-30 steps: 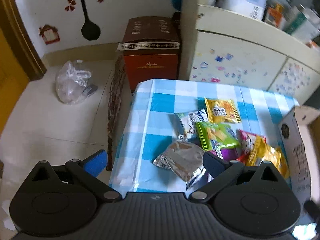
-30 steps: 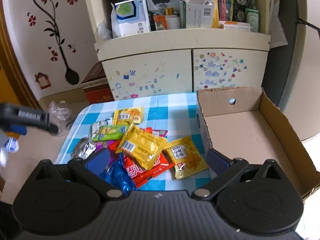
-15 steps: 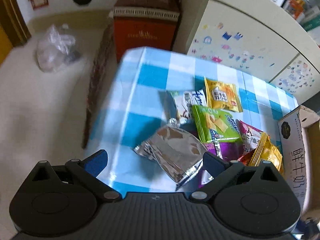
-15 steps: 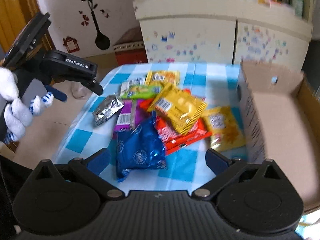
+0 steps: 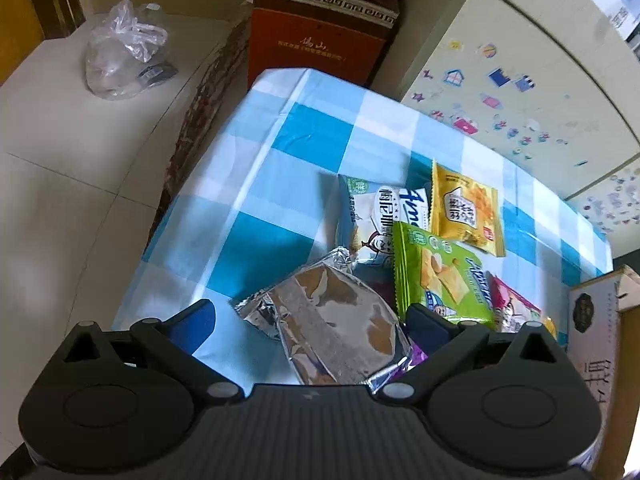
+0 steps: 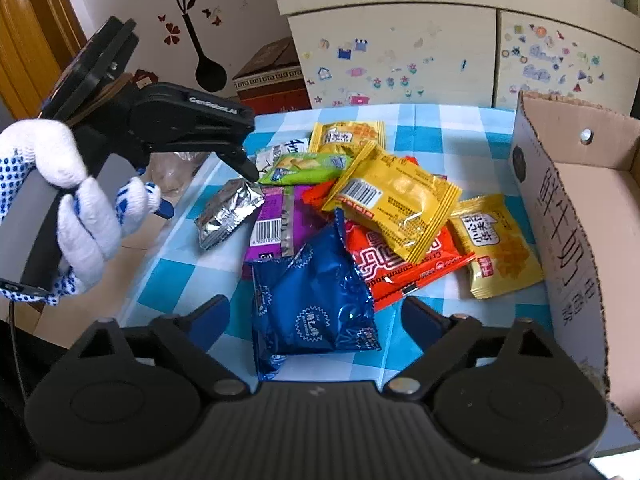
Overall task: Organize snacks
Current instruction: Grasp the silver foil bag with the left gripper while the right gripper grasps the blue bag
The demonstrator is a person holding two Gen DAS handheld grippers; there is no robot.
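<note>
Several snack packets lie piled on a blue-checked tablecloth [image 5: 280, 184]. In the left wrist view my left gripper [image 5: 312, 320] is open, its fingers on either side of a silver foil packet [image 5: 336, 320]; green [image 5: 436, 280], white [image 5: 376, 220] and yellow [image 5: 466, 212] packets lie beyond. In the right wrist view my right gripper [image 6: 312, 316] is open around a blue packet [image 6: 316, 304], above the table. The silver packet [image 6: 228, 212], a large yellow packet [image 6: 396, 200] and a red packet [image 6: 396, 260] lie further in. The left gripper [image 6: 248, 168] hovers just above the silver packet.
An open cardboard box [image 6: 568, 220] stands at the table's right edge; its side shows in the left wrist view [image 5: 596, 344]. A cabinet with stickers [image 6: 420, 64] stands behind. A red-brown box [image 5: 320, 28] and a plastic bag [image 5: 124, 56] sit on the floor.
Both grippers have moved down and closer to the packets. The left now straddles the silver packet, the right the blue packet. Both stay open.
</note>
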